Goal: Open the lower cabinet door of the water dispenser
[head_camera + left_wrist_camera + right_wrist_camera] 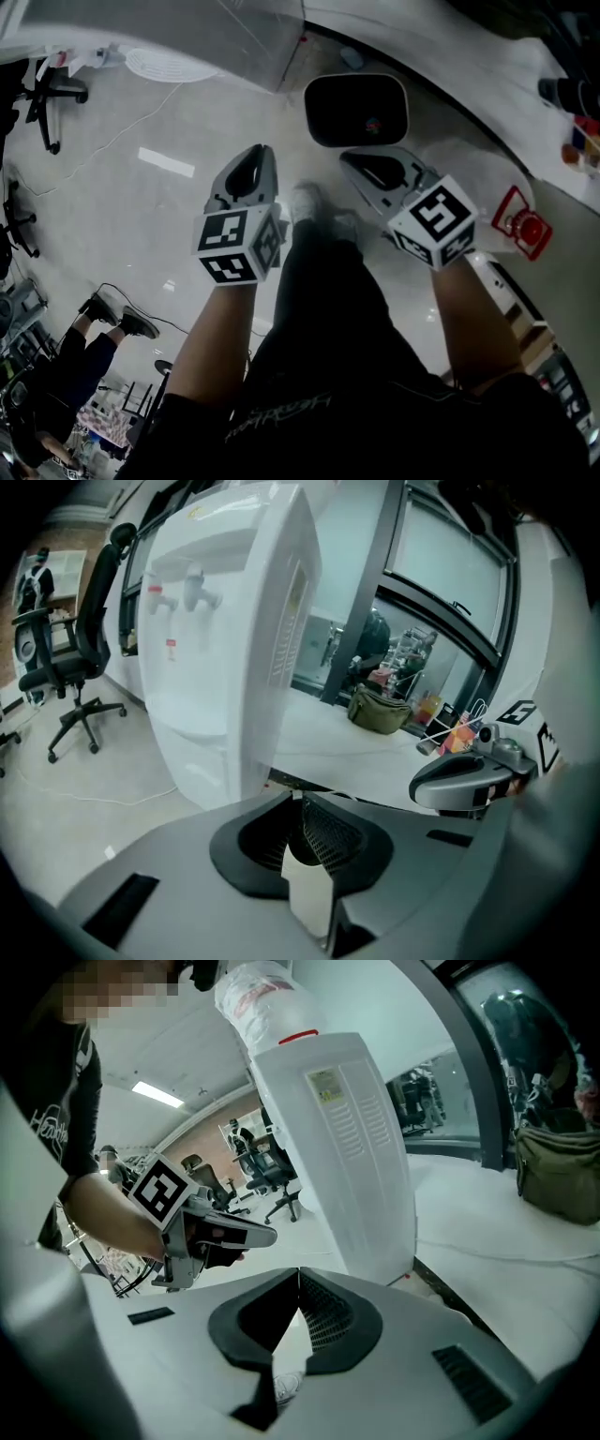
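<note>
The water dispenser (220, 639), on the floor (84, 785) ahead, was shown frontally only in the left gripper view, its lower door (202, 752) washed out; in the right gripper view only a side was seen. The left claw (296, 795) and right claw (299, 1272) were closed, empty.

floor (141, 197) glossy, pale | office chair (70, 658) black | windows (450, 564) dark-framed glass

The head view is dim and murky, with pale glare streaks on the glossy floor (103, 225). Both gripper views are brighter under a ceiling light strip (157, 1094). The white water dispenser (220, 649) looks washed out and soft. Fisheye bending and dark corners frame all three views.
</note>
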Action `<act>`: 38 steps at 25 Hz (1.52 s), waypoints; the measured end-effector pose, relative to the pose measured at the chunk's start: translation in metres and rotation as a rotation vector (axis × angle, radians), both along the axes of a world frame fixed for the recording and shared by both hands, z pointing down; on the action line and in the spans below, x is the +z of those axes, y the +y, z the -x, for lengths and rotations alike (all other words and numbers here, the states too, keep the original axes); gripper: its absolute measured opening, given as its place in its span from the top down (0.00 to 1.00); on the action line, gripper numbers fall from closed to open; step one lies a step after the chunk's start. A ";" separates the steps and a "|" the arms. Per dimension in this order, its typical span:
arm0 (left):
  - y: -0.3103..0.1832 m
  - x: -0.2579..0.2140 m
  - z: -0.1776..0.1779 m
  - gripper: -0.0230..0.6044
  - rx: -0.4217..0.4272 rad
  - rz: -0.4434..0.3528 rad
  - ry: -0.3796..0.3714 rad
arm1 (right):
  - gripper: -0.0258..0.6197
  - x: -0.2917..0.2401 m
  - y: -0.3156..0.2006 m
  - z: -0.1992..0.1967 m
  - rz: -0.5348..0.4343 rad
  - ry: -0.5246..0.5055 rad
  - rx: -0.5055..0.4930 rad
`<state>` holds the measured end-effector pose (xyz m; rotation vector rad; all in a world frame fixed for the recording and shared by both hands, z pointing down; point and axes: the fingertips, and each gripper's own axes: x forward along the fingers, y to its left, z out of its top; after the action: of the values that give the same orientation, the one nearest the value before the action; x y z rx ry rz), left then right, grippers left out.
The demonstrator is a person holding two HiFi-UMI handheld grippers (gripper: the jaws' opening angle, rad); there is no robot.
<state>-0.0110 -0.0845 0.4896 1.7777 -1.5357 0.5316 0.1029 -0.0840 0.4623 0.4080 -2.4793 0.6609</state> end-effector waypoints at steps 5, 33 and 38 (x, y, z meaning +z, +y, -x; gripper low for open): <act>-0.017 0.036 0.014 0.85 0.033 -0.006 -0.033 | 0.94 0.036 -0.004 0.010 0.017 0.009 0.041; -0.124 0.135 0.086 0.53 -0.050 0.040 -0.167 | 0.94 0.082 -0.020 0.031 0.095 0.012 0.108; -0.130 0.142 0.094 0.53 -0.098 0.034 -0.175 | 0.94 0.084 -0.015 0.031 0.104 0.012 0.100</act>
<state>-0.1053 -0.2150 0.6317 1.6567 -1.7128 0.6759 0.0718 -0.0987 0.5459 0.4970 -2.4135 0.8216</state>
